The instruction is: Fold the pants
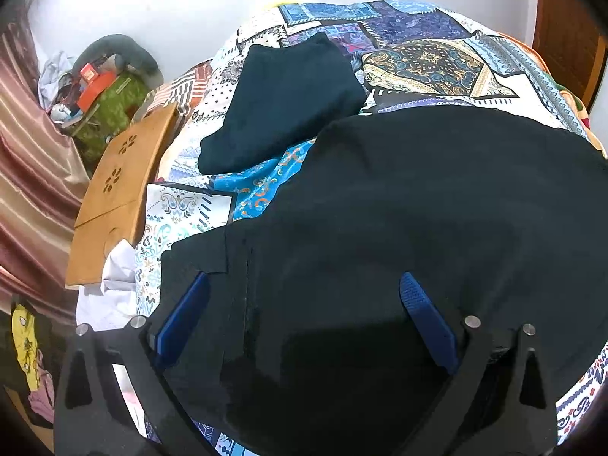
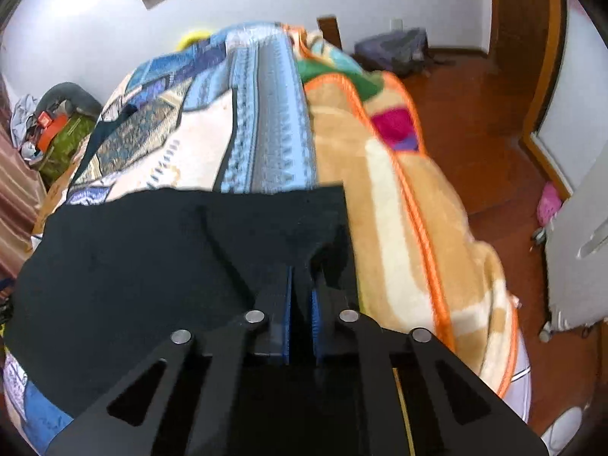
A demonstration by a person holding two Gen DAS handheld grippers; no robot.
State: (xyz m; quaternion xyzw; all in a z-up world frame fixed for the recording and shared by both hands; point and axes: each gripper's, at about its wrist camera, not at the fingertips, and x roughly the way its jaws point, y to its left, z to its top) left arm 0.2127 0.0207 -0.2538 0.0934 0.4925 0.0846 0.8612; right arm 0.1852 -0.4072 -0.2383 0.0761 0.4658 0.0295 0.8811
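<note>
at the far left of the left wrist view a striped curtain hangs beside a green bag piled with clutter, and a wooden lap tray leans along the edge of the bed. on the patterned bedspread lies a dark folded garment, apart from the work. nearer and to the right, the black pants are spread over the bedspread and fill most of the lower view.

the left gripper stands over the pants' near left corner with its jaws spread wide, one blue pad on each side of the cloth and nothing pinched between them.

in the right wrist view the pants run from the left edge to a squared corner near the middle, and the right gripper is clenched on that corner, a fold of black cloth caught between its blue pads. right of it lies an orange-trimmed blanket, then the wooden floor and a door.

the risk, as i judge it, is lopsidedness: only one corner is gripped, so lifting now would drag the pants askew and bunch them. the left jaws could also close on a single layer, or pinch the bedspread with the pants. the right grip looks shallow, near the edge, and may slip under tension.
</note>
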